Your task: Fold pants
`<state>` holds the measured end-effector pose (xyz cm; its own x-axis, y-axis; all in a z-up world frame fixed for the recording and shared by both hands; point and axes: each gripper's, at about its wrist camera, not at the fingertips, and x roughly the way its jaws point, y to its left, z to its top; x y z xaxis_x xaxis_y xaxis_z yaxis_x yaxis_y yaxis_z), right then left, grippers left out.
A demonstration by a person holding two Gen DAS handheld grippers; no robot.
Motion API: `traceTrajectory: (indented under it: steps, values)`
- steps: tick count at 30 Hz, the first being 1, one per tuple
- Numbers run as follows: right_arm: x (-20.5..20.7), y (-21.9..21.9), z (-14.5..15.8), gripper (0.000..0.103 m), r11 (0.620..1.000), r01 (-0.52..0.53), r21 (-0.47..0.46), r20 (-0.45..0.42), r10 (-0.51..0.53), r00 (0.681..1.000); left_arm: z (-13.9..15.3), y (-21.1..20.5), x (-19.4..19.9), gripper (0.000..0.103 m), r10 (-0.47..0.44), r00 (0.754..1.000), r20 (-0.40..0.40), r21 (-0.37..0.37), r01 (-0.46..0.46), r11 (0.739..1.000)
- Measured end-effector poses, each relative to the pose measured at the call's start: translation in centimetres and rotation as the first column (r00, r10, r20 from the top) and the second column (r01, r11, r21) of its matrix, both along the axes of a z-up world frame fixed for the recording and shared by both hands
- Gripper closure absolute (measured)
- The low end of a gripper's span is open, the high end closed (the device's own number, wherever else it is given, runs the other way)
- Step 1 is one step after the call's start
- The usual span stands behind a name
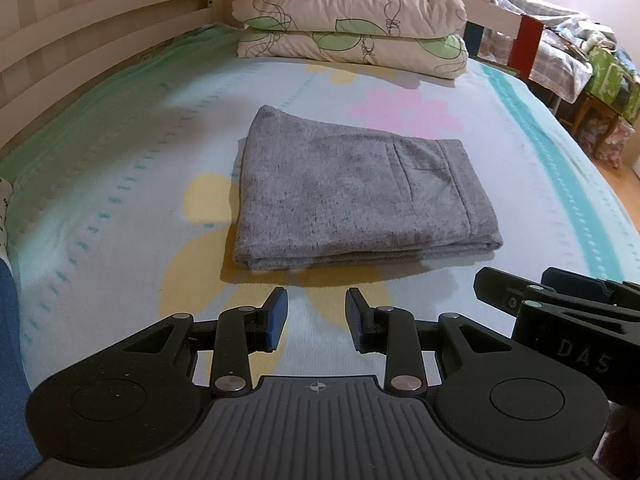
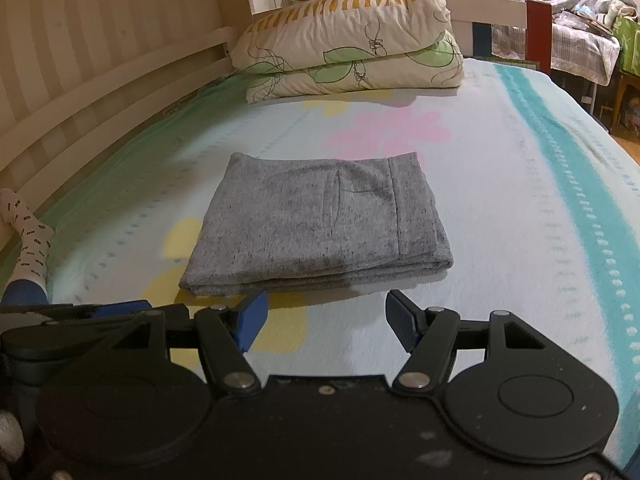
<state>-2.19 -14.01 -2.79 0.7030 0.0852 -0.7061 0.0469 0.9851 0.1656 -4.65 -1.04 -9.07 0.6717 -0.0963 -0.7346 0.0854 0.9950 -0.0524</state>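
Folded grey pants (image 1: 356,196) lie mid-bed (image 1: 120,208); two pillows (image 1: 352,24) sit stacked, seemingly against the headboard end. Left gripper (image 1: 316,312) narrowly parted, right gripper (image 2: 326,316) wide, both empty.

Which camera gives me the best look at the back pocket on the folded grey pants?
The left wrist view: the back pocket on the folded grey pants is larger there and its stitched outline reads clearly. In the right wrist view the pocket is smaller and fainter, with one side seam and the top edge plain.
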Motion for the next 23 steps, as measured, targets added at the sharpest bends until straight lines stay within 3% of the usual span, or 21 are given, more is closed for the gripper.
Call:
traceTrajectory:
  steps: [23]
  values:
    - [0.24, -0.54, -0.41, 0.034, 1.000, 0.004, 0.018, -0.012, -0.004, 1.000, -0.48, -0.47, 0.21, 0.072, -0.020, 1.000, 0.002, 0.033, 0.020, 0.999]
